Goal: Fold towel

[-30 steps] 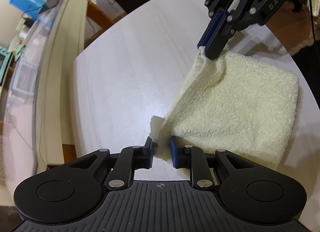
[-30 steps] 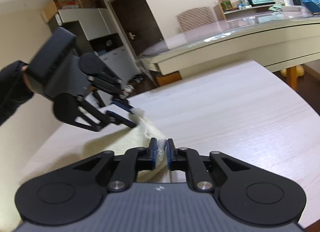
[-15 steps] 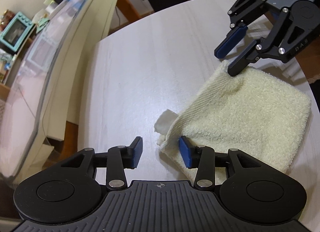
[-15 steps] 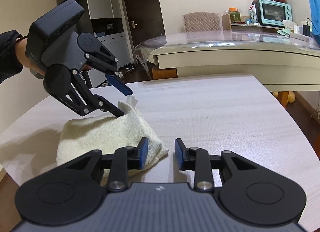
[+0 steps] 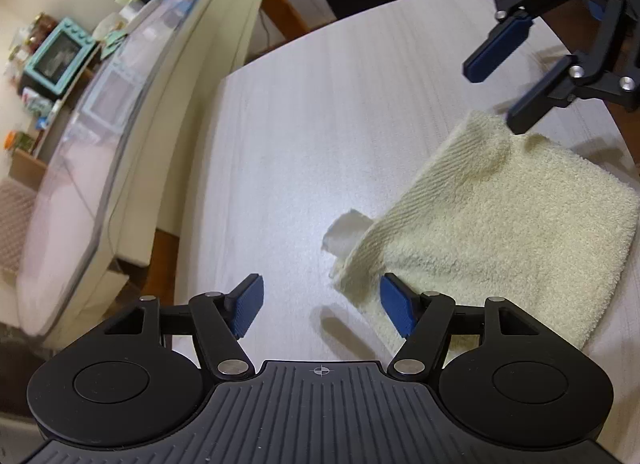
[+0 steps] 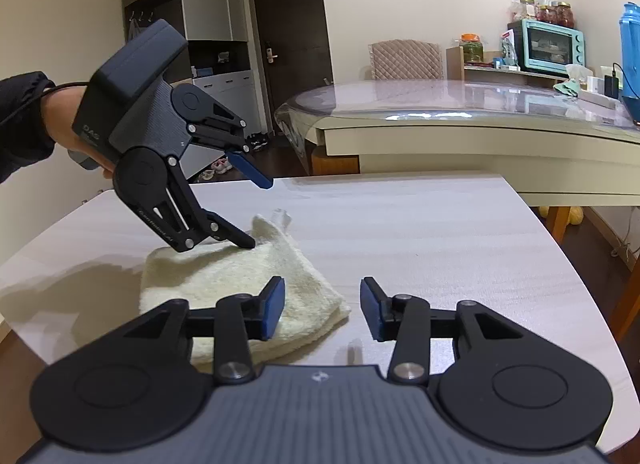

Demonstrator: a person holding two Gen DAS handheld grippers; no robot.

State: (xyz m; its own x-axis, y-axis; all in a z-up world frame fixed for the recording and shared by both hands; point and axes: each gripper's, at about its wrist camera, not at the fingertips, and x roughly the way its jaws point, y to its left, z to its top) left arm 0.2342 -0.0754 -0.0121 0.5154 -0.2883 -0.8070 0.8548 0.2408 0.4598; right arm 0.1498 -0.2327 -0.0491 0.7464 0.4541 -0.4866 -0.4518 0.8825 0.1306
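Terry cloth, pale yellow and thick, makes up the folded square towel (image 5: 492, 232), which lies flat on the pale wood-grain worktop (image 5: 320, 112); it looks light, limp and grippy, best pinched at a corner or along the ribbed hem. The left gripper (image 5: 322, 306) has its jaws apart, the near corner just beside the right-hand one; the right gripper (image 6: 322, 310) is spread too, the towel by its left-hand jaw. A glass-topped table (image 6: 460, 104) stands beyond.
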